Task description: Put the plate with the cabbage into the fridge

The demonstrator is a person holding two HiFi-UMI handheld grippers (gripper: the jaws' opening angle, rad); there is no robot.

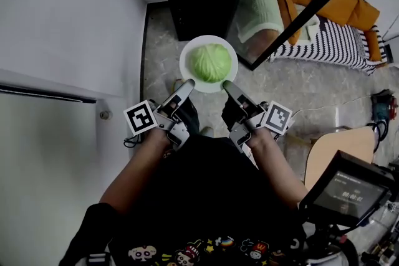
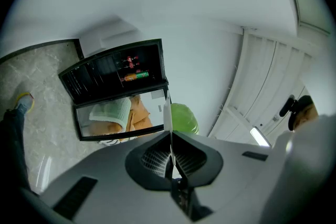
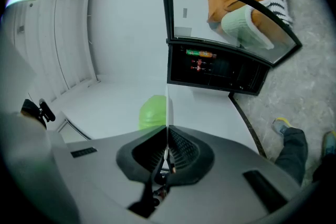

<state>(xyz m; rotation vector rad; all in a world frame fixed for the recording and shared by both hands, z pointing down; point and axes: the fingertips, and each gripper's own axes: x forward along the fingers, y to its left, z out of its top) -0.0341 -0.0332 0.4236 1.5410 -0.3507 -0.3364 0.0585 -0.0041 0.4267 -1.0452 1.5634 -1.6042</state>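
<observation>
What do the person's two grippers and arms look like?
The left gripper and right gripper match: long pale grey jaws lined with black ribbed pads, on dark bodies. Each carries a white cube printed with black square markers. The person wears a black top whose sleeves leave the forearms bare, with small cartoon prints near the hem.

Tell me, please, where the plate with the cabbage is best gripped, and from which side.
Grip the plate by its thin bare rim, from the near side, as the left tool and right tool do now, one on each side. The round cabbage fills the middle, so only the flat rim fits between jaws; two holds should keep it level.
</observation>
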